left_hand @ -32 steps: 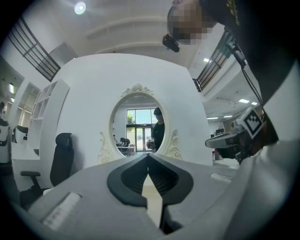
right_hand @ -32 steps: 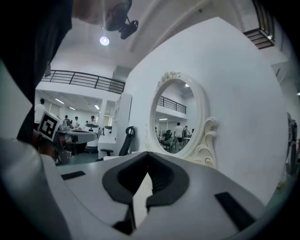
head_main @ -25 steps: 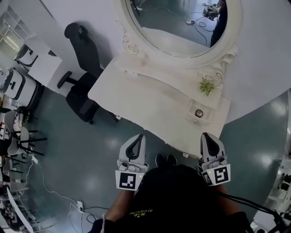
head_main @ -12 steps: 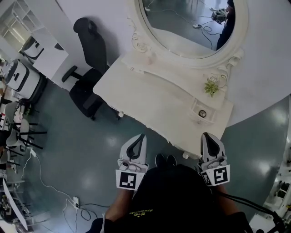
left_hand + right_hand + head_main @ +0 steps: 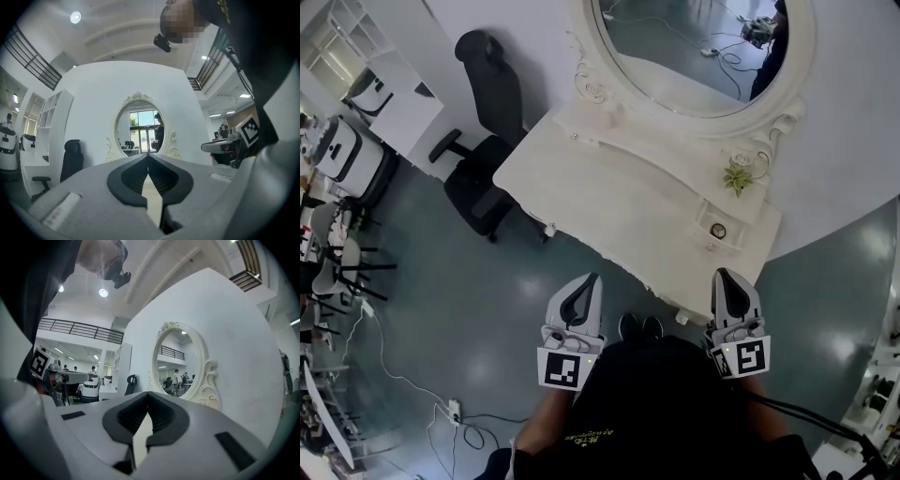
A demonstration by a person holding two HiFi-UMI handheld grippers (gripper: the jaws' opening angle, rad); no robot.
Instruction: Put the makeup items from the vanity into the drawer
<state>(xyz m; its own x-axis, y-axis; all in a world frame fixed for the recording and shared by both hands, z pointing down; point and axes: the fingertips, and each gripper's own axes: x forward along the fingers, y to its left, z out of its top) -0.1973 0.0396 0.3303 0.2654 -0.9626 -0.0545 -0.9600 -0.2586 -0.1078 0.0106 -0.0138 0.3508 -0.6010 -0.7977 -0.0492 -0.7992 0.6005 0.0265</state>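
Note:
The white vanity [image 5: 619, 192] with its oval mirror [image 5: 694, 47] stands ahead of me. On its right end a small round dark makeup item [image 5: 718, 231] lies in a shallow white tray [image 5: 705, 223]. My left gripper [image 5: 591, 279] and right gripper [image 5: 720, 276] hang side by side short of the vanity's front edge, above the floor. Both are shut with nothing between their jaws. In the left gripper view the left gripper [image 5: 148, 154] points at the mirror [image 5: 145, 126]. The right gripper [image 5: 148, 393] shows its jaw tips touching. No drawer shows.
A small green plant [image 5: 737, 175] sits at the mirror's right foot. A black office chair [image 5: 483, 112] stands left of the vanity, with white shelving [image 5: 356, 56] beyond it. Cables [image 5: 403, 384] trail over the grey floor at the lower left. My shoes [image 5: 639, 328] show between the grippers.
The head view has shifted, so the vanity and chair sit a little further right and lower in the frame. Both grippers stay shut and hold their place.

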